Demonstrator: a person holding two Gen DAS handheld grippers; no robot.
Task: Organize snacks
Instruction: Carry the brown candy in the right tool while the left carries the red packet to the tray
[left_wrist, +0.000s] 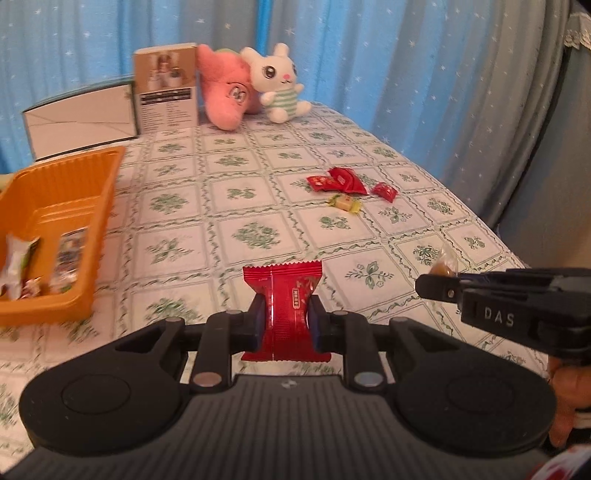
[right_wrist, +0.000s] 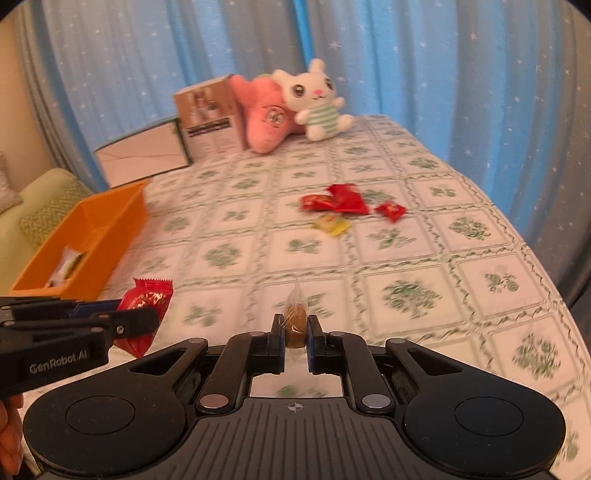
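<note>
A red foil snack packet (left_wrist: 284, 308) stands upright at the lower centre of the left wrist view, pinched at its waist between the pads of the left gripper (left_wrist: 285, 325), which is closed on it above the tablecloth (left_wrist: 258, 206). In the right wrist view the same packet shows at lower left, held clear of the cloth. The right gripper (right_wrist: 296, 334) is clamped on a small brown candy in clear wrap (right_wrist: 295, 323) at the lower centre of its own frame, the twisted wrapper end poking up.

At the left edge of both views sits an orange tray (left_wrist: 107, 192) with a few wrapped snacks inside. In the middle right of the left view a loose cluster of red snack packets (left_wrist: 341, 181) lies on the cloth, with a yellow-wrapped candy (left_wrist: 345, 203) just below it.

At the upper centre, a pink plush (left_wrist: 225, 92), a white rabbit plush (left_wrist: 279, 85) and a printed box (left_wrist: 166, 92) stand against blue starred curtains (left_wrist: 406, 55).
</note>
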